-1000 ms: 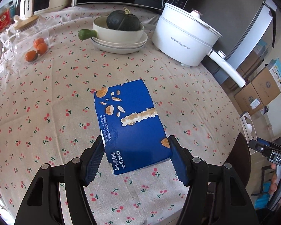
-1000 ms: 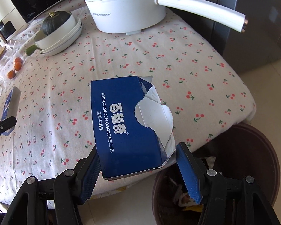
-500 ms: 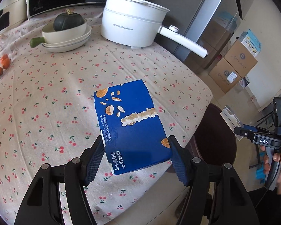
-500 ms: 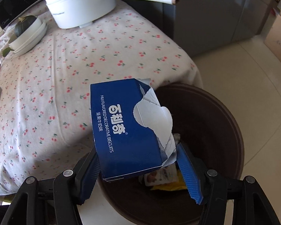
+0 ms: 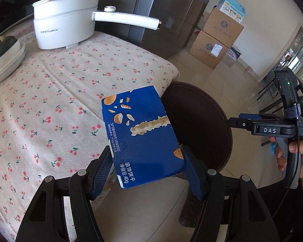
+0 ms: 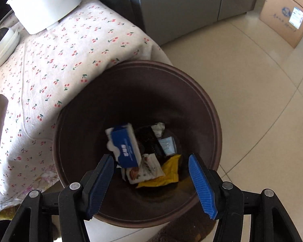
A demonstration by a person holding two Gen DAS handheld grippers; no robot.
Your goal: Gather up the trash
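While the right gripper (image 6: 151, 183) hangs open and empty over the bin (image 6: 210, 109) (its carton (image 6: 125, 147) lies inside), the left gripper (image 5: 147, 169) clamps a blue box (image 5: 139, 135); next, carry it right, over the bin.

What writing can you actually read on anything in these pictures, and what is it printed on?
"Royalstar", after some small blurred characters: on the white electric pot.
"DAS": on the right gripper, seen from the left camera.
"装饰饼干 净含量:40g": on the blue biscuit box between the left gripper's fingers.
Smaller white print on that box, the box in the trash bin and the cardboard cartons' labels: too small to read.
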